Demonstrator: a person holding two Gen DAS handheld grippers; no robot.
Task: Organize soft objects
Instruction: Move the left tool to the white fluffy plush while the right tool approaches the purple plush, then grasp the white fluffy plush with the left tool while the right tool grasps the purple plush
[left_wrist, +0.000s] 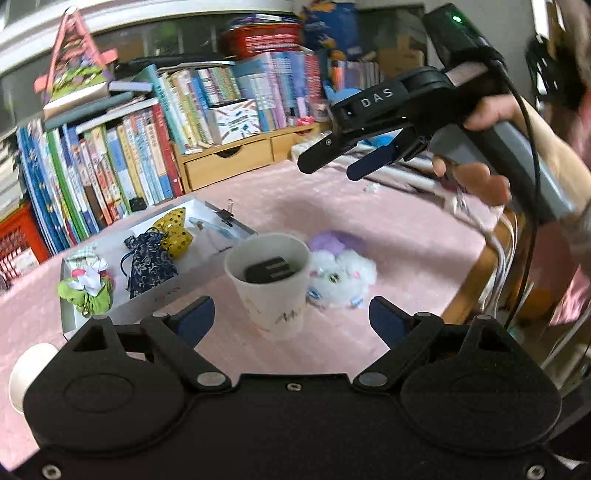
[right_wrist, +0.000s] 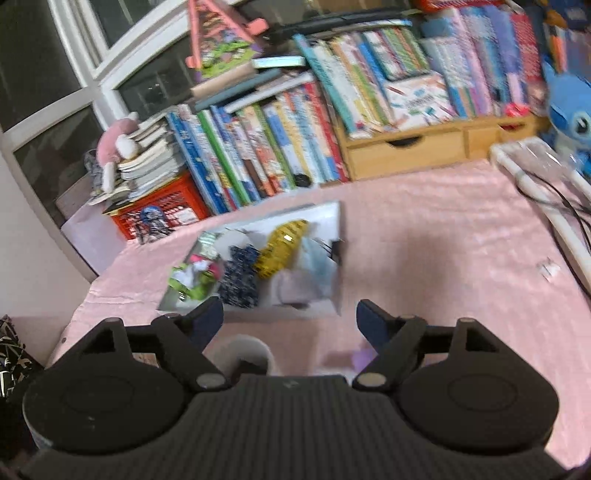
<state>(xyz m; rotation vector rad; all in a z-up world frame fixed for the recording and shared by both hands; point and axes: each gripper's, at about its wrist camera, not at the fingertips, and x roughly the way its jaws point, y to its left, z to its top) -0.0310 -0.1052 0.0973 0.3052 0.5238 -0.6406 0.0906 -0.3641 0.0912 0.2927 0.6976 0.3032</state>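
The left tool stands wide open with nothing between its dark blue pads, hovering over the pink plush-covered worktop. Just ahead of it is a white paper cup with a dark flat object inside, standing upright near the middle of the worktop. Touching the cup's right side lies a white fluffy plush toy, with a lilac fluffy piece just behind it.

The right tool, gripped by a person's hand, hangs in the air above the worktop's far right part, its jaws parted wide and empty; in its own view the pads are spread with only the worktop and the cup's rim between them.

Toward the worktop's left edge sits a shallow white tray. In it lie a green and white cloth bundle at the near end, a navy floral drawstring pouch in the middle, and a yellow spotted pouch beyond it. Books line the worktop's far edge.
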